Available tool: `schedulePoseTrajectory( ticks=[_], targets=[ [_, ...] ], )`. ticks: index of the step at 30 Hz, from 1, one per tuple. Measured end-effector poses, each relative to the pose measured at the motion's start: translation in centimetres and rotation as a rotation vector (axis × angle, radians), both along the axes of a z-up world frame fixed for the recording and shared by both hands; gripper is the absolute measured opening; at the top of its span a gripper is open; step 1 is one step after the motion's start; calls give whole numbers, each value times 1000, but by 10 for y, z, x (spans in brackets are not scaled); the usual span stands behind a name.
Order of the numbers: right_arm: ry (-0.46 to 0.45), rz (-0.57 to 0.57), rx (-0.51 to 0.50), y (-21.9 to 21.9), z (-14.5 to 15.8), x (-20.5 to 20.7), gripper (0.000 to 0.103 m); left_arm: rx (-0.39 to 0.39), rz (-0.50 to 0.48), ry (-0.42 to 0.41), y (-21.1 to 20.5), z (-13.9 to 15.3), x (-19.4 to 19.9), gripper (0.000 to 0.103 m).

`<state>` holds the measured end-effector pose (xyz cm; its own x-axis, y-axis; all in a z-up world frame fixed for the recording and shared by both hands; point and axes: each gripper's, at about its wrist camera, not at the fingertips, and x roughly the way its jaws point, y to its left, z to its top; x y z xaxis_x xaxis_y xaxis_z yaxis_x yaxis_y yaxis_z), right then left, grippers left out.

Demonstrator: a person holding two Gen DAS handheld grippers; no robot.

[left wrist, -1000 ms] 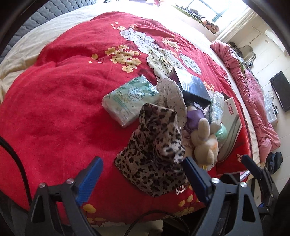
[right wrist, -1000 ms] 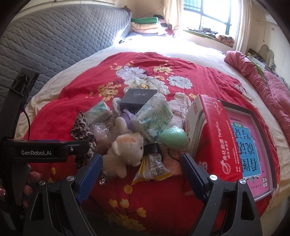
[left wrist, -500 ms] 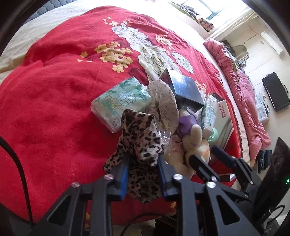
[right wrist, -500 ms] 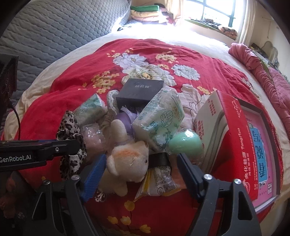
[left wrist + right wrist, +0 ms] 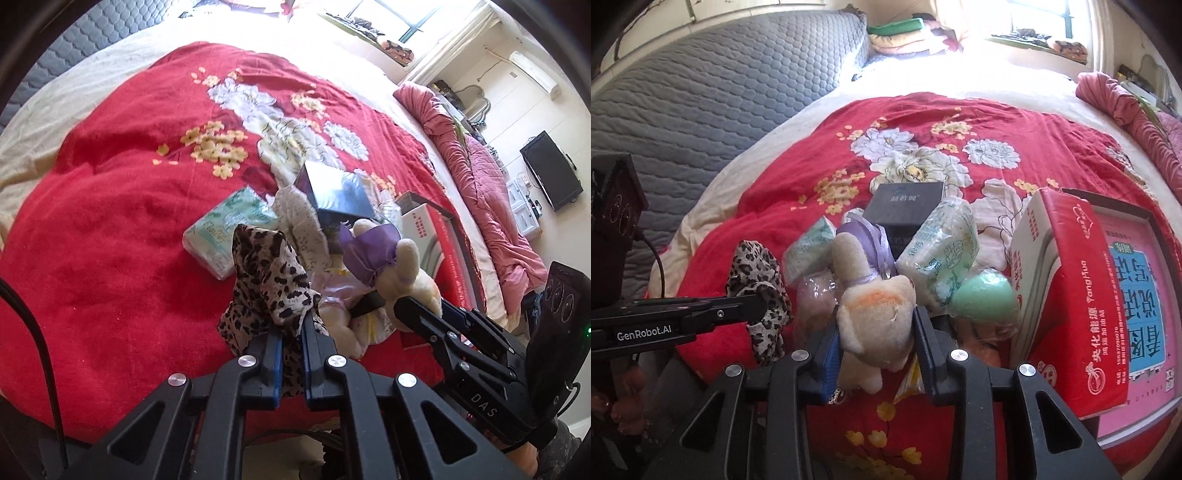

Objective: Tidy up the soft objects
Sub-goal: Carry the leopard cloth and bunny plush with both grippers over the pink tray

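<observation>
Leopard-print cloth (image 5: 271, 284) is pinched in the left gripper (image 5: 291, 345); the right gripper (image 5: 877, 332) clamps the plush toy (image 5: 875, 314). Both pickups are underway at the red blanket's (image 5: 110, 240) near edge; next, lift both clear of the pile.

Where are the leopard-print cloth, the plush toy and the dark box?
leopard-print cloth (image 5: 269, 280), left wrist view, its bunched middle.
plush toy (image 5: 875, 314), right wrist view, its head.
dark box (image 5: 905, 203), right wrist view, its top face.

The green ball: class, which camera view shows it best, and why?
The right wrist view: the green ball sits in plain sight between a tissue pack and the red box. In the left wrist view I cannot find it; the plush toy and the pile cover that spot.
</observation>
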<state>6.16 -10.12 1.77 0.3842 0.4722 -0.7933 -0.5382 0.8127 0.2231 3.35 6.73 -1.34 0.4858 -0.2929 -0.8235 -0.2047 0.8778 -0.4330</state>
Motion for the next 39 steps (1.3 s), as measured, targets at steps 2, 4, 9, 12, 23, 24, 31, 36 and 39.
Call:
schedulePoseTrajectory(
  ticks=[2, 4, 9, 12, 23, 24, 31, 36, 39],
  targets=[
    [-5, -5, 18, -4, 7, -1, 36, 13, -8, -19, -4, 9, 0, 8],
    [-11, -10, 30, -8, 12, 1, 36, 27, -17, -34, -8, 17, -2, 8],
    [-41, -24, 61, -22, 28, 0, 36, 43, -45, -87, -21, 41, -2, 8],
    [-59, -44, 80, -32, 39, -1, 36, 44, -65, -114, -30, 54, 0, 8],
    [-88, -143, 129, -79, 64, 5, 36, 58, -162, -160, -74, 81, 21, 8],
    [-90, -153, 131, -84, 65, 6, 36, 62, -169, -163, -79, 83, 22, 8],
    [-107, -230, 140, -119, 71, 11, 36, 82, -235, -172, -114, 90, 39, 8],
    [-118, -289, 136, -143, 71, 14, 36, 108, -291, -176, -146, 92, 49, 8],
    [-121, -324, 130, -159, 70, 16, 36, 115, -323, -169, -165, 89, 55, 8]
  ],
)
